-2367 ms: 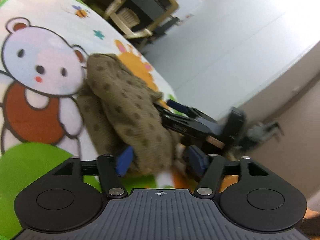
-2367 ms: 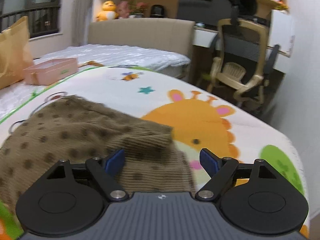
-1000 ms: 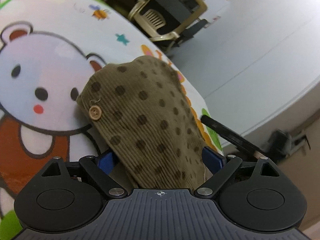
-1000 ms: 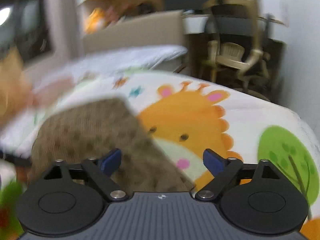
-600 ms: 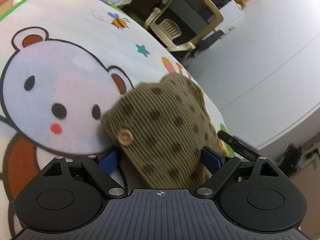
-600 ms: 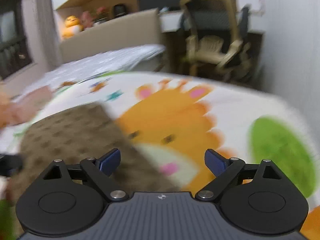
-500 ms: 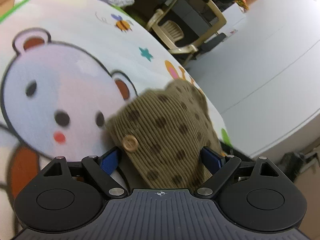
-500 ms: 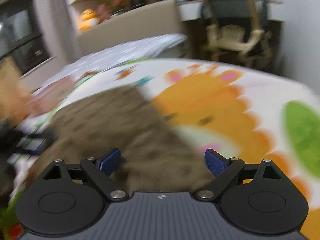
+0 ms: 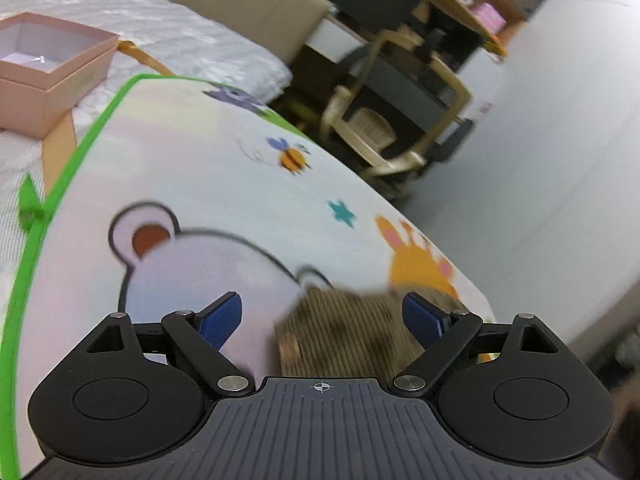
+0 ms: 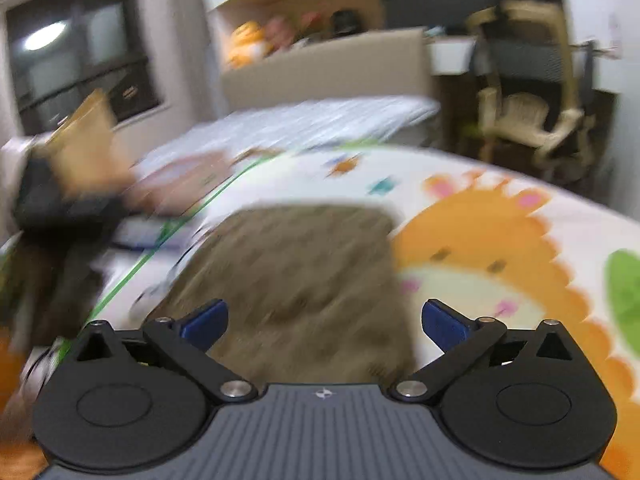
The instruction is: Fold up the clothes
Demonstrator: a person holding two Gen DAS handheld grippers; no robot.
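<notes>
In the left wrist view, a pink box is sitting at the far left on the white bedding, beside the green-edged cartoon play mat. A bear's face is printed on the mat ahead of the left gripper, whose 2 blue-padded fingers are standing spread apart and gripping nothing. The brown corduroy garment with dark dots is lying on the mat low between those fingers, closer to the right one, partly covering the bear's ear; whether a pad is touching the cloth cannot be told. Further right, a beige chair is standing off the mat near the grey wall.

In the blurred right wrist view, the left gripper's dark body is showing at the far left edge. The garment is lying folded flat, stretching up from between the right gripper's released, wide-apart fingers. An orange lion print is lying just right of the cloth.
</notes>
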